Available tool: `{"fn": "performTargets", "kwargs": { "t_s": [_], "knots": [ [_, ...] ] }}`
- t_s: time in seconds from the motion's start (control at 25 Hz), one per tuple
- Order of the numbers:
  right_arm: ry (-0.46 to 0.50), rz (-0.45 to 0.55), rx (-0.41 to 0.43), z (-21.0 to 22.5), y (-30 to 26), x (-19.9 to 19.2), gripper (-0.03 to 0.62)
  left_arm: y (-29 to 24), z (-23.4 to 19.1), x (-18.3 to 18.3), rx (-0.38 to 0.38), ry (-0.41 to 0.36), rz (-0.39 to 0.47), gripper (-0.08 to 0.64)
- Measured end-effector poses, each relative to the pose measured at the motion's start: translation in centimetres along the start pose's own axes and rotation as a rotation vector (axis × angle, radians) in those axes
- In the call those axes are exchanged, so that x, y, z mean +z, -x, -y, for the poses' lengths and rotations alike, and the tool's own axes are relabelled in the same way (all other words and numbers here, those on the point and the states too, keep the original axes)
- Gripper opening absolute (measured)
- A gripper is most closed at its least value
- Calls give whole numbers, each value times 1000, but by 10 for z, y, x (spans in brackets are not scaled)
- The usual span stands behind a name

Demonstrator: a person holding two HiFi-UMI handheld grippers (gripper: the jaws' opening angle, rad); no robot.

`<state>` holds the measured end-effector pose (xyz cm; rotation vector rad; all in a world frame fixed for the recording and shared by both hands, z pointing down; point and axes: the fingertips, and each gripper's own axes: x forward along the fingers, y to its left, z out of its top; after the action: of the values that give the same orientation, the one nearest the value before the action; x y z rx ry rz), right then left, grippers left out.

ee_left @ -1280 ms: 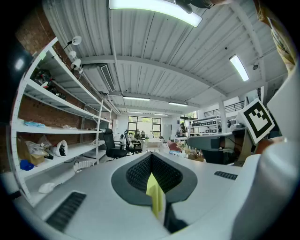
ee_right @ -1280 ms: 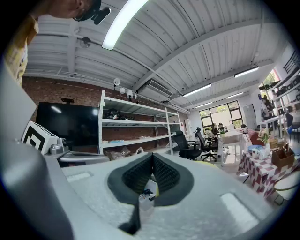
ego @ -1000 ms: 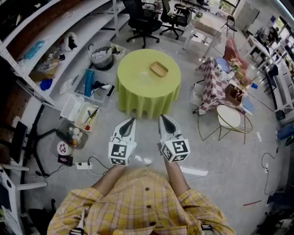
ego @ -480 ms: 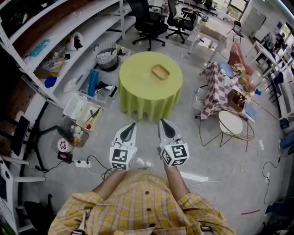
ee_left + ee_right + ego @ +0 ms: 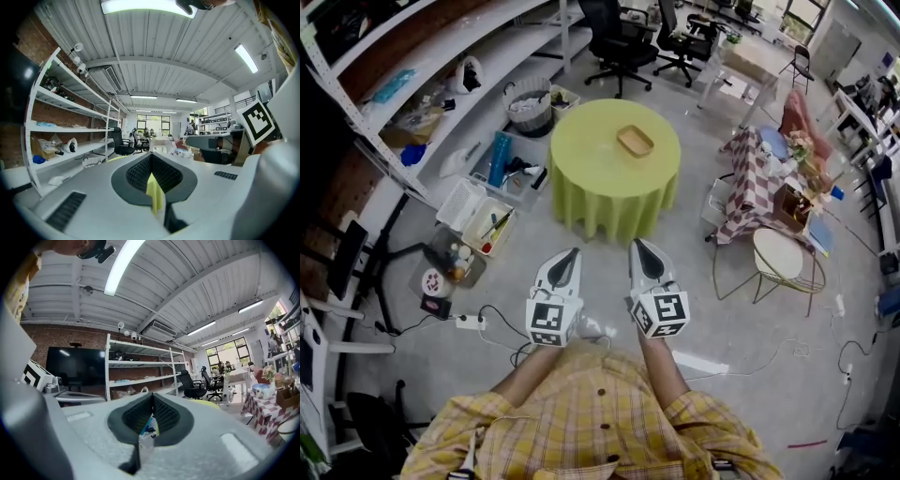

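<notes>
In the head view my left gripper (image 5: 572,251) and right gripper (image 5: 636,242) are held side by side at waist height over the concrete floor, both pointing at a round table (image 5: 581,178) draped in a yellow-green cloth. A shallow wooden tray (image 5: 635,141) lies on the tabletop. The table stands well ahead of both tips. In the left gripper view the left gripper (image 5: 151,157) has its dark ribbed jaws pressed together with nothing between them. The right gripper (image 5: 152,396) looks the same in its own view. A person's yellow checked shirt fills the bottom of the head view.
White shelving (image 5: 441,84) runs along the left wall, with open bins (image 5: 478,211) of tools on the floor below. Black office chairs (image 5: 619,37) stand behind the table. A checked-cloth table (image 5: 759,178) and a round stool (image 5: 787,253) are at the right. A power strip (image 5: 469,322) and cables lie near my feet.
The views have drifted slightly, so the table and shelves sit a little differently in frame. Both grippers stay shut and side by side.
</notes>
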<state>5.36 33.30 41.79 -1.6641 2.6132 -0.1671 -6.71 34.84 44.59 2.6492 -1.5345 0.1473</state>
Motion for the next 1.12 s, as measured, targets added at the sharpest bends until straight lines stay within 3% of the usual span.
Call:
{"fn": "performTargets", "kwargs": {
  "t_s": [0.52, 1.12],
  "knots": [
    [0, -22, -7, 27, -53, -11, -3, -64, -28, -7, 16, 9, -8, 5],
    [15, -29, -36, 88, -198, 8, -3, -200, -110, 17, -23, 46, -32, 5]
  ]
}}
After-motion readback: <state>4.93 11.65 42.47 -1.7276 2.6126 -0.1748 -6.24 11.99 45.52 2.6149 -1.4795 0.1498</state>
